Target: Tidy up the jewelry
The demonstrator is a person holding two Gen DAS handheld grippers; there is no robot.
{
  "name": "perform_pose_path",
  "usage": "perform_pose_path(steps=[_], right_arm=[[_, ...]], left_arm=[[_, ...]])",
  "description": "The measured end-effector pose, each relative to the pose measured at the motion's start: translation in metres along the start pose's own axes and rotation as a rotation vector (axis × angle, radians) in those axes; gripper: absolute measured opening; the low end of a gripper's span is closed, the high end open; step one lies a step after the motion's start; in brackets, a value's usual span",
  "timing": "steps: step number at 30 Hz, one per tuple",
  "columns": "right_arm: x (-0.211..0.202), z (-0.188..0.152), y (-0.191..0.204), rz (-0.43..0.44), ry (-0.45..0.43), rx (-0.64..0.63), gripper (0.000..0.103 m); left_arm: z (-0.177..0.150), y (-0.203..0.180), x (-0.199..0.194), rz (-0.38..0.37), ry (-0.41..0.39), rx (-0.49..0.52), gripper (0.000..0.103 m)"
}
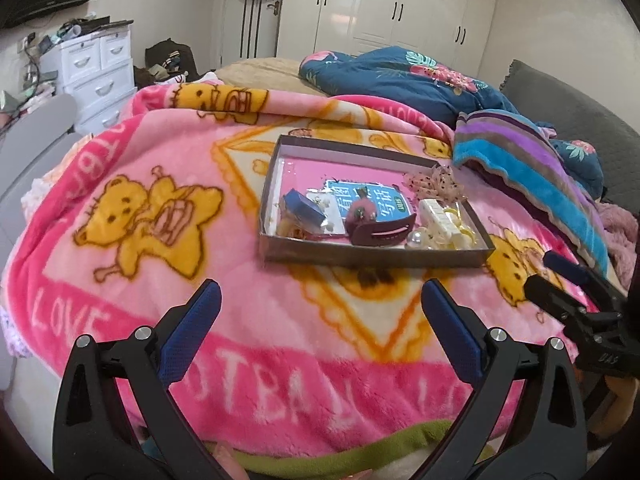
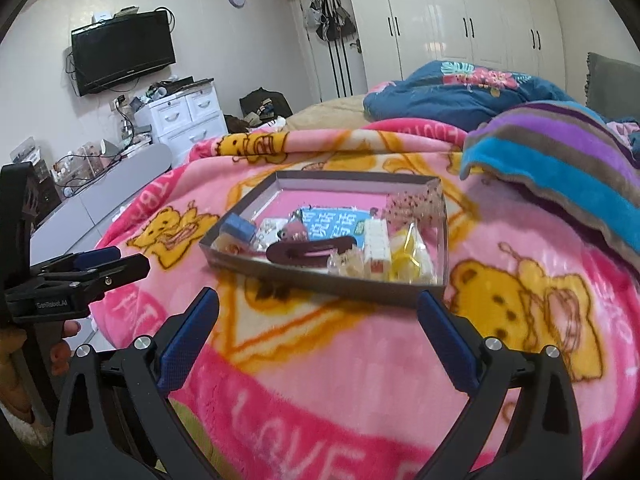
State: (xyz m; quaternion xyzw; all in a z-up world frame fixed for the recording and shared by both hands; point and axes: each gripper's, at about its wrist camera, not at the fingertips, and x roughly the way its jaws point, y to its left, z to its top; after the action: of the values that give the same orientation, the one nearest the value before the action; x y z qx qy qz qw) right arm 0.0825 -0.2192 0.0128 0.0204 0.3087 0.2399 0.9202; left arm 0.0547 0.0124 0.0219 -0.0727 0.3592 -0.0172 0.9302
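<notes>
A shallow grey cardboard tray (image 1: 372,258) (image 2: 320,280) lies on the pink bear blanket. It holds a dark red hair clip (image 1: 380,234) (image 2: 312,251), a small blue box (image 1: 302,208) (image 2: 239,229), a white rectangular box (image 1: 438,216) (image 2: 378,244), yellow rings (image 1: 460,236) (image 2: 408,260), clear beads (image 1: 418,238) (image 2: 342,262) and a dotted pink bow (image 1: 434,182) (image 2: 416,204). My left gripper (image 1: 320,300) is open and empty, short of the tray's near wall. My right gripper (image 2: 318,312) is open and empty, also just short of the tray.
A striped purple-blue blanket (image 1: 532,160) (image 2: 560,168) and a blue floral quilt (image 1: 400,76) lie right of and behind the tray. A white drawer unit (image 2: 184,116) and wall TV (image 2: 122,50) stand beyond the bed's left side. Each gripper shows in the other's view (image 1: 576,288) (image 2: 92,272).
</notes>
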Motion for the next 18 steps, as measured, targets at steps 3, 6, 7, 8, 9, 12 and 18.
perform_pose_path(steps=[3,6,7,8,9,12,18], right_arm=[[0.0018,-0.0037,-0.0017,0.001,0.012,0.018,0.099],[0.0041,-0.0054,-0.0043,0.001,0.029,0.038,0.099],[0.0039,-0.0057,-0.0047,0.0,0.029,0.038,0.099],[0.0039,-0.0062,-0.0055,-0.002,0.029,0.039,0.099],[0.0041,-0.0067,-0.0063,-0.002,0.032,0.042,0.099],[0.0058,-0.0079,-0.0088,0.0,0.042,0.054,0.099],[0.0068,-0.0092,-0.0088,0.004,0.049,0.056,0.099]], left_arm=[[-0.0043,-0.0025,0.0014,0.003,0.011,0.003,0.094],[-0.0061,-0.0046,0.0019,0.013,0.012,0.008,0.094],[-0.0056,-0.005,0.0018,0.015,0.012,0.006,0.094],[-0.0053,-0.0051,0.0015,0.014,0.01,0.004,0.094],[-0.0052,-0.0052,0.001,0.014,0.007,0.003,0.094],[-0.0045,-0.0043,-0.0002,0.02,0.002,-0.002,0.094],[-0.0036,-0.0036,-0.0011,0.026,0.004,-0.002,0.094]])
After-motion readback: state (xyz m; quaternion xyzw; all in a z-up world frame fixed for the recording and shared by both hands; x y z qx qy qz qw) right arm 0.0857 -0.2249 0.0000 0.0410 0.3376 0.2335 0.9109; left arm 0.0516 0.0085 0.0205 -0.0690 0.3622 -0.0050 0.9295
